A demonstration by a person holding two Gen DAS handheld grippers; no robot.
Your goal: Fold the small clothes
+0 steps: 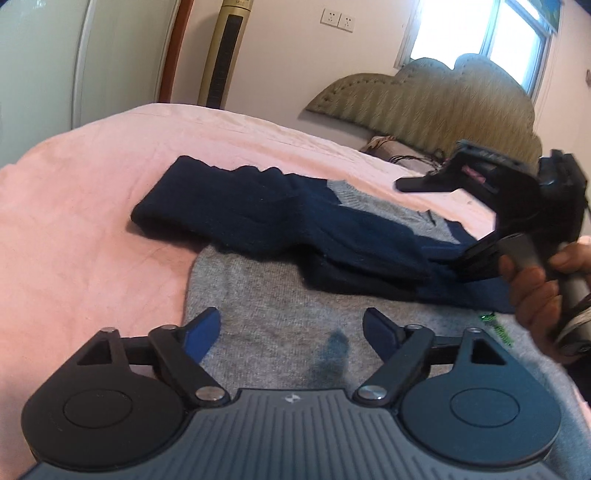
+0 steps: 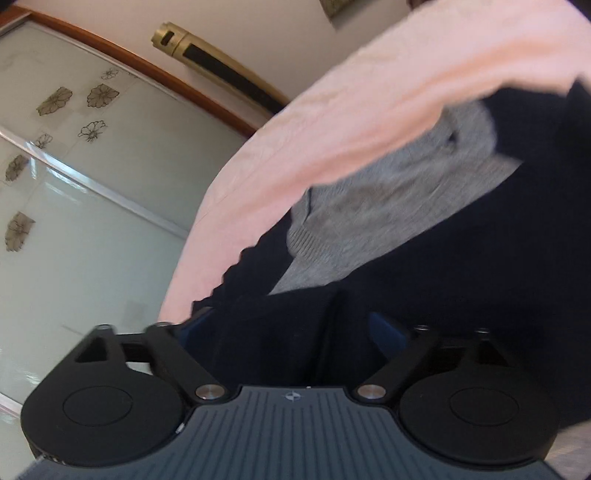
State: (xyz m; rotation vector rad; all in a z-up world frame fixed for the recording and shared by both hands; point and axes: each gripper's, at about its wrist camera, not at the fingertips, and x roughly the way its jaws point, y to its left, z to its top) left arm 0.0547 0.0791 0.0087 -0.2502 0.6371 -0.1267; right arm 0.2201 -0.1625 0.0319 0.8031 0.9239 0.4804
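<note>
Grey and navy sweater (image 1: 280, 295) lies flat on the pink bedsheet (image 1: 74, 221) in the left wrist view, with one navy sleeve (image 1: 229, 210) folded across its grey body. The left gripper (image 1: 291, 328) hangs just above the grey knit, its jaws spread wide, and nothing is between the blue pads (image 1: 205, 330). At the right edge a hand (image 1: 535, 284) holds the right gripper (image 1: 439, 218) over the navy part of the garment; its fingers stand apart from each other there. Behind the bed are a padded headboard (image 1: 424, 99), a gold tower fan (image 1: 229, 51), wall sockets (image 1: 338, 18) and a bright window (image 1: 480, 33).

Right wrist view is tilted and blurred. The right gripper (image 2: 291, 328) has its jaws spread, and dark navy cloth (image 2: 424, 277) fills the space in front of them; the fabric lies between the fingers, but I cannot tell if it touches the pads. Grey knit (image 2: 388, 192) shows further away, beside the pink bedsheet (image 2: 332, 129). On the left are a frosted sliding door with flower prints (image 2: 92, 184) and the gold tower fan (image 2: 221, 62).
</note>
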